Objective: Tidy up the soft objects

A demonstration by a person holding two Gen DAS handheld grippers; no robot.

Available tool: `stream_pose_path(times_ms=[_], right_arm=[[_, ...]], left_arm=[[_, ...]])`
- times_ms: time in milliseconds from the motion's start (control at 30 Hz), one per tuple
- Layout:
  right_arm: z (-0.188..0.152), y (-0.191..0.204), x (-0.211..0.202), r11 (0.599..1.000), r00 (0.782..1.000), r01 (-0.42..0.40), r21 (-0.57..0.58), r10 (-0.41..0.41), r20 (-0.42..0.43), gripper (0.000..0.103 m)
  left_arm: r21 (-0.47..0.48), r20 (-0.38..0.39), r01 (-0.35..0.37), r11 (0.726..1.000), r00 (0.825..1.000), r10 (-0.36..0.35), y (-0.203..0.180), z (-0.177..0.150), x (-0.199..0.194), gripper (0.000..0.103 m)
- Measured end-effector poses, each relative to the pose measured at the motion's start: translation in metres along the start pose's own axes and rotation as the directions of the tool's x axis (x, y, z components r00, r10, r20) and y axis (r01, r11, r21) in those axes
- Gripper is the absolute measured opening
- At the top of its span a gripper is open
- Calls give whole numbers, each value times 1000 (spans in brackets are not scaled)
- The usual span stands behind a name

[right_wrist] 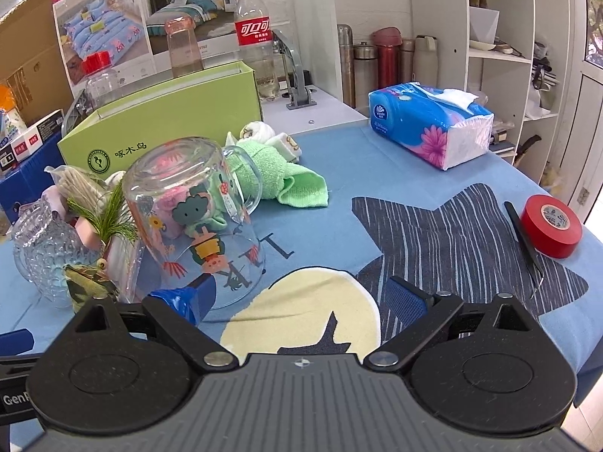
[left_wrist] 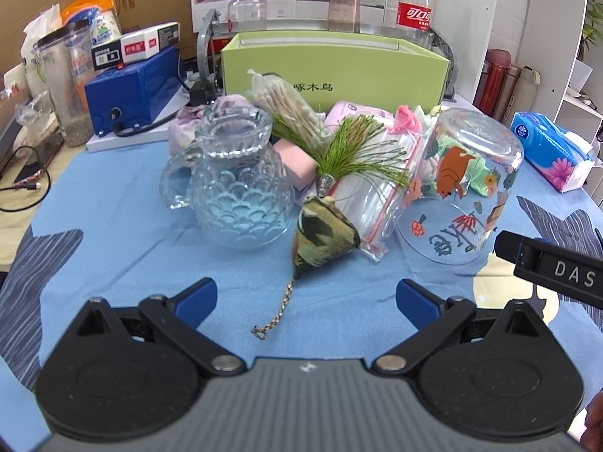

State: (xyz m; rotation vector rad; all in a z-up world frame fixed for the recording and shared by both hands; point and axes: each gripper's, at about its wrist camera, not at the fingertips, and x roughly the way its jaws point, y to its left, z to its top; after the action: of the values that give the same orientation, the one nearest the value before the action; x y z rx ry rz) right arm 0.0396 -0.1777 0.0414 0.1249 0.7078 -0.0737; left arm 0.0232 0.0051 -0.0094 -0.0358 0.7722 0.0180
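A patterned fabric sachet [left_wrist: 324, 237] with a green tassel [left_wrist: 354, 147] and a braided cord lies on the blue cloth just ahead of my open, empty left gripper [left_wrist: 307, 299]. Behind it lie a pink sponge [left_wrist: 297, 164], a pink tissue pack [left_wrist: 354, 111] and a lilac cloth [left_wrist: 230, 107]. A rolled green towel [right_wrist: 279, 177] and small white towel rolls [right_wrist: 260, 132] lie behind an upturned printed glass mug [right_wrist: 192, 218]. My right gripper [right_wrist: 301, 297] is open and empty beside the mug's rim. The sachet also shows in the right wrist view [right_wrist: 88, 282].
A clear glass pitcher [left_wrist: 237, 184], zip bags [left_wrist: 373, 203] and a bag of cotton swabs [left_wrist: 282, 109] crowd the pile. A green box [left_wrist: 331, 64] stands behind. A tissue pack [right_wrist: 429, 128], red tape roll [right_wrist: 552, 224] and tweezers [right_wrist: 524, 241] lie to the right.
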Motion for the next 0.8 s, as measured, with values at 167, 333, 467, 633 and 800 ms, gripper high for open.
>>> stream_pose_path(times_ms=[167, 333, 467, 633, 800], right_arm=[[1, -1, -13, 1000, 999, -13, 2, 13, 29, 84], [1, -7, -31, 1000, 997, -15, 22, 14, 69, 84], [2, -10, -43, 999, 997, -13, 31, 11, 79, 84], [13, -11, -54, 1000, 995, 8, 25, -10, 99, 84], [32, -12, -62, 999, 991, 24, 22, -26, 129, 84]], left_arm=[[6, 30, -2, 1000, 1000, 2, -2, -2, -15, 100], [10, 55, -1, 1000, 998, 0, -3, -5, -31, 100], [8, 72, 0, 1000, 997, 0, -3, -3, -45, 100], [35, 111, -12, 999, 994, 8, -3, 9, -60, 100], [36, 130, -21, 999, 991, 16, 3, 25, -63, 100]])
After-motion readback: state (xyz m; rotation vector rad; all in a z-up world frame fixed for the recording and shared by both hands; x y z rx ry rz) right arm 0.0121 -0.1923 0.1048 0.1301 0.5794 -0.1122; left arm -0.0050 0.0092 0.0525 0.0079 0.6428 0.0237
